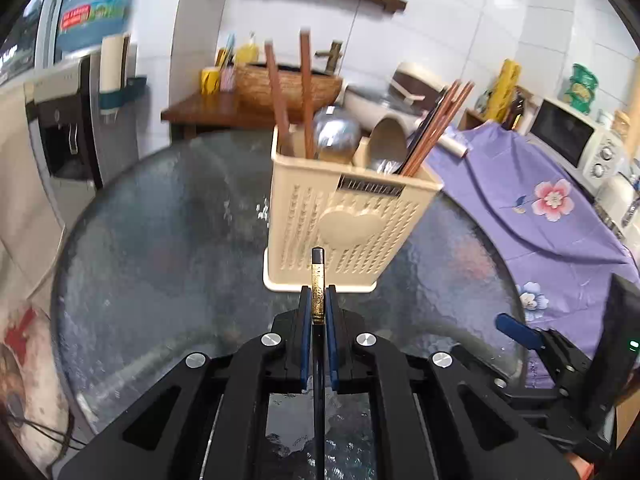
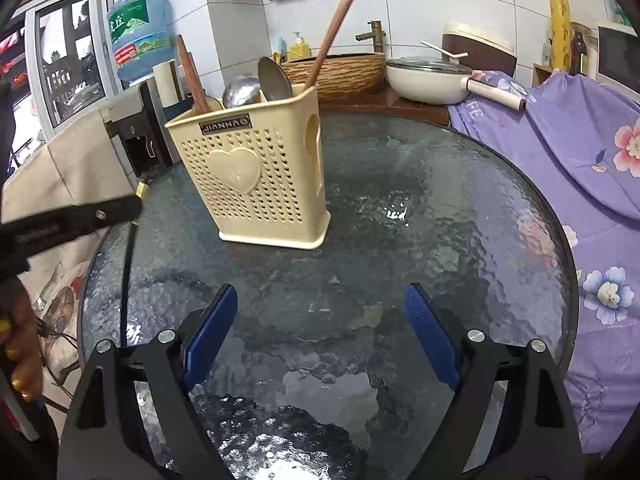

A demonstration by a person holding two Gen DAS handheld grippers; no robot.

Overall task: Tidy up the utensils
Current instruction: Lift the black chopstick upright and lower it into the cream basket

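- At the left edge of the right wrist view, the left gripper (image 2: 138,196) reaches in, a person's hand (image 2: 22,360) below it.
- In the left wrist view, lower centre, its jaws are clamped on a black chopstick (image 1: 318,292) with a gold band.
- Just above, at frame centre, the cream utensil holder (image 1: 344,220) stands upright on the glass table (image 1: 160,240), holding brown chopsticks (image 1: 434,128) and metal spoons (image 1: 336,132).
- In the right wrist view, the right gripper (image 2: 320,332) spans the lower frame, jaws wide apart and empty.
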